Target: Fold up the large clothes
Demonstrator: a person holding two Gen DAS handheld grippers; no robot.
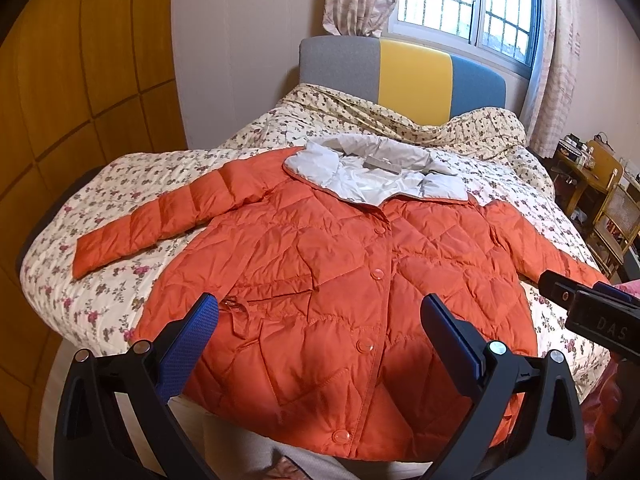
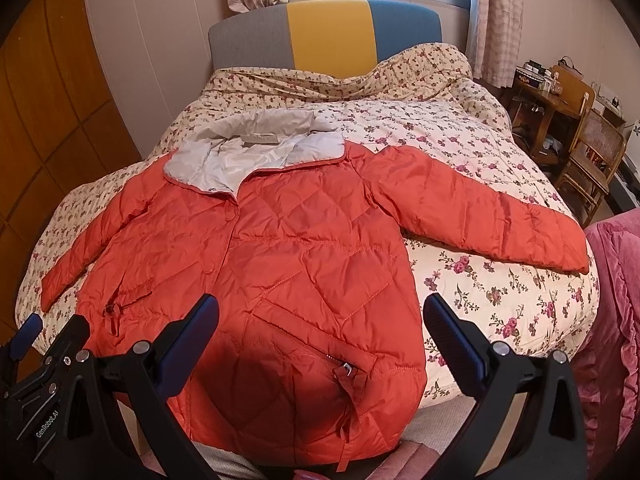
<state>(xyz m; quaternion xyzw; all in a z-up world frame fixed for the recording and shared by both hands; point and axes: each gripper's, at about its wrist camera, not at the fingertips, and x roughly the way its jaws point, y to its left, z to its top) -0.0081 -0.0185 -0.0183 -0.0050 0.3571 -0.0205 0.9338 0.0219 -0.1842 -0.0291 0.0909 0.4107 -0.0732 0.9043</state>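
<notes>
Orange quilted fabric fills the middle of both views: a puffy jacket [image 1: 340, 288] lies front-up and buttoned on the floral bedspread [image 1: 104, 292], its grey-lined collar [image 1: 372, 176] turned open toward the headboard [image 1: 400, 72]. Both sleeves are spread out to the sides, one reaching toward the wardrobe side [image 1: 136, 236], the other [image 2: 492, 220] running toward the bed's far corner on the desk side. The hem hangs slightly over the foot edge of the bed.

The left gripper [image 1: 320, 316] hovers over the lower front of the jacket, its blue-padded fingers [image 1: 188, 344] wide apart and holding nothing. The right gripper [image 2: 320, 316] hangs over the pocket area, fingers [image 2: 456, 340] likewise spread and empty. Each gripper shows at the edge of the other's view.

A wooden wardrobe [image 1: 72, 120] stands close along one side of the bed. On the other side are a wooden desk [image 2: 548, 100] with small items and a cane-backed chair [image 2: 596, 160], set apart from the mattress by a narrow gap. A pink cloth [image 2: 612, 300] sits just beside the bed's near corner. Rumpled bedding [image 2: 400, 72] is heaped against the headboard, under the curtained window [image 1: 472, 4]. Bare bedspread lies open between collar and heap, and beside both sleeves.
</notes>
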